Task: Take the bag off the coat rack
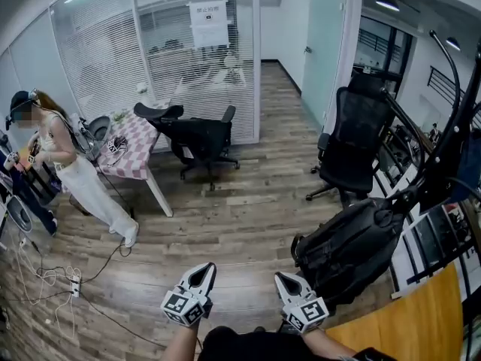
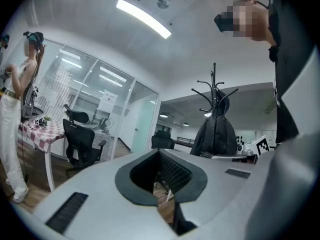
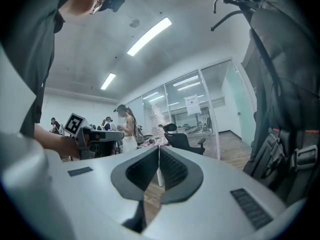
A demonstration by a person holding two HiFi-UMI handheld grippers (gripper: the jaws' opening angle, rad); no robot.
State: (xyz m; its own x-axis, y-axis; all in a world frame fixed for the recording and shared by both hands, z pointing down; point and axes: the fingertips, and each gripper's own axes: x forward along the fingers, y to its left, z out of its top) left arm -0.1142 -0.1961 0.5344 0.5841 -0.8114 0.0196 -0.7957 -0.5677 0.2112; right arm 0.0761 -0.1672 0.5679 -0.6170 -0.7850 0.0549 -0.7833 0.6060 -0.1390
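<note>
A black backpack (image 1: pixel 353 250) hangs on a black coat rack (image 1: pixel 451 119) at the right of the head view, its bottom close to the floor. My left gripper (image 1: pixel 206 266) and right gripper (image 1: pixel 280 276) are side by side low in that view, both shut and empty; the right one is a short way left of the bag. In the left gripper view the bag (image 2: pixel 216 134) hangs from the rack (image 2: pixel 214 89) well beyond my shut left gripper (image 2: pixel 159 151). The right gripper view has the bag (image 3: pixel 282 114) filling its right side, beside my shut right gripper (image 3: pixel 159 148).
A black office chair (image 1: pixel 353 153) stands behind the bag, and another chair (image 1: pixel 199 141) is by the glass partition. A table with a checked cloth (image 1: pixel 131 153) and a standing person (image 1: pixel 79 175) are at left. Cables (image 1: pixel 60 277) lie on the floor. A wooden desk corner (image 1: pixel 421 322) is bottom right.
</note>
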